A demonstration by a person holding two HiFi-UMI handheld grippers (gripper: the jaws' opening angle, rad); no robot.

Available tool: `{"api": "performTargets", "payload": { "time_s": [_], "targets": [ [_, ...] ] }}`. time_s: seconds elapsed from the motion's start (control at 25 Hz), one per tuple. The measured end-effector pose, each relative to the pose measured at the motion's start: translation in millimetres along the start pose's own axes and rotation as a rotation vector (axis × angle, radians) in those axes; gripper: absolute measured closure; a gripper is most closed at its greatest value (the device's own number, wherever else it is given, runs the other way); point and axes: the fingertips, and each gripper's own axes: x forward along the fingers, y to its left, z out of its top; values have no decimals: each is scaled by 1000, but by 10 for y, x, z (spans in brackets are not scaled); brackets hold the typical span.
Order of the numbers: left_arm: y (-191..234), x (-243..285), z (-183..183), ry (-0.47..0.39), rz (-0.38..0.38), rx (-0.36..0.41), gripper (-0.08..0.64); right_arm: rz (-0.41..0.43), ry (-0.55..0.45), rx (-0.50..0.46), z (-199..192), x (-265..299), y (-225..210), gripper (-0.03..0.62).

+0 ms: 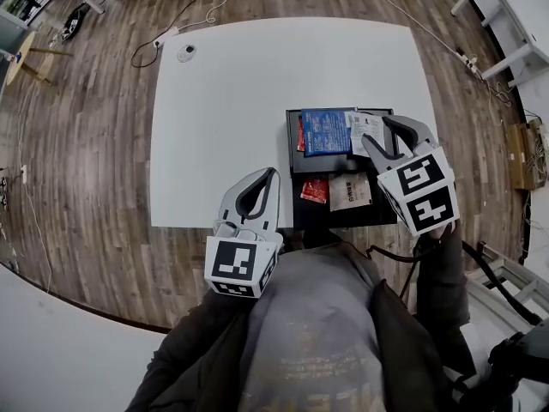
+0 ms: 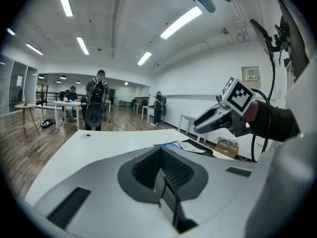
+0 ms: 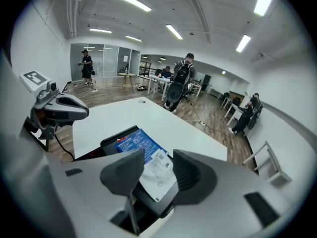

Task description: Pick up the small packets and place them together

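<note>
A black tray at the table's near right holds a blue packet, a white printed packet and a red packet tucked under the blue one's left edge. Nearer me, on a dark surface, lie another red packet and a pale tan packet. My right gripper hangs open just above the white packet, holding nothing. My left gripper sits by the table's front edge, left of the tray, jaws together and empty.
The white table carries a small round object at its far left corner, with a cable trailing off to the wooden floor. Other white tables stand to the right. Several people stand in the room beyond.
</note>
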Motion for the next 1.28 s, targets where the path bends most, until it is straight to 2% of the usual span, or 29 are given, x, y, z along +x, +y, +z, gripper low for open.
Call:
{"api": "performTargets", "payload": {
  "time_s": [0.16,0.4,0.56,0.8,1.12,1.28],
  "targets": [
    [-105,-75,-15,3,-35,14,558,25,12,14,-171,-150,213,411],
    [-268,-101,-111,26,-83,26,558,173,65,21,-567,-111,764,411],
    [-305,-121,-158,40,-90,33,558,228,138,47,-852,86,1013,411],
    [-264,-153,-212,62,-68,30,558,245,241,84,-1142,356,1121,411],
    [-199,-86,-274,86,-47,14,558,239,252,127,-1220,617,1181,315],
    [-194,-28,-285,93,-48,9,558,233,260,99,-1266,689,1176,311]
  ]
}}
